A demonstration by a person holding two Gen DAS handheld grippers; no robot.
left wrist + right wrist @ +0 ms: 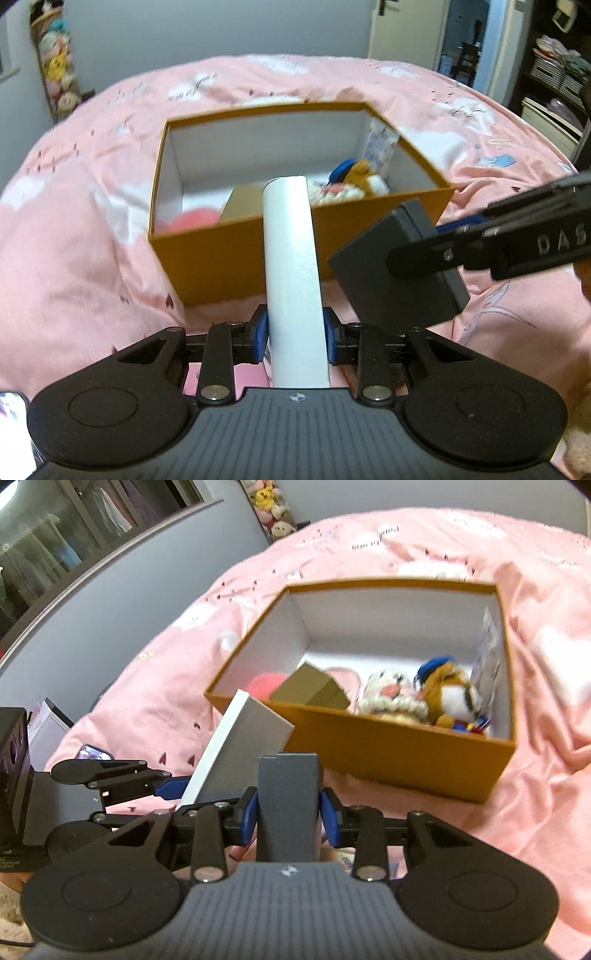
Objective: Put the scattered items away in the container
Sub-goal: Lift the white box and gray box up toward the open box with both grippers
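An open orange box (pixel 240 254) sits on the pink bed. Inside lie a cream plush (pixel 391 698), a brown plush with a blue cap (pixel 450 694), a tan carton (pixel 314 690), a pink item (pixel 264 685) and a printed packet (pixel 487 653). My left gripper (pixel 295 332) is shut on a flat white box (pixel 291 258), held edge-up before the orange box's near wall. To its right, my right gripper (pixel 424 243) is shut on a dark grey box (pixel 369 280). In the right wrist view the right gripper (pixel 288 812) clamps the grey box (pixel 288 797), the white box (pixel 243 738) tilts at left in the left gripper (pixel 177 790).
The pink bedspread (pixel 92 221) spreads wide around the orange box (pixel 388 753). A phone (pixel 94 755) lies on the bed at the near left. Shelves (pixel 554 92) stand to the right, and a hanging rack of plush toys (pixel 59 74) is at the far wall.
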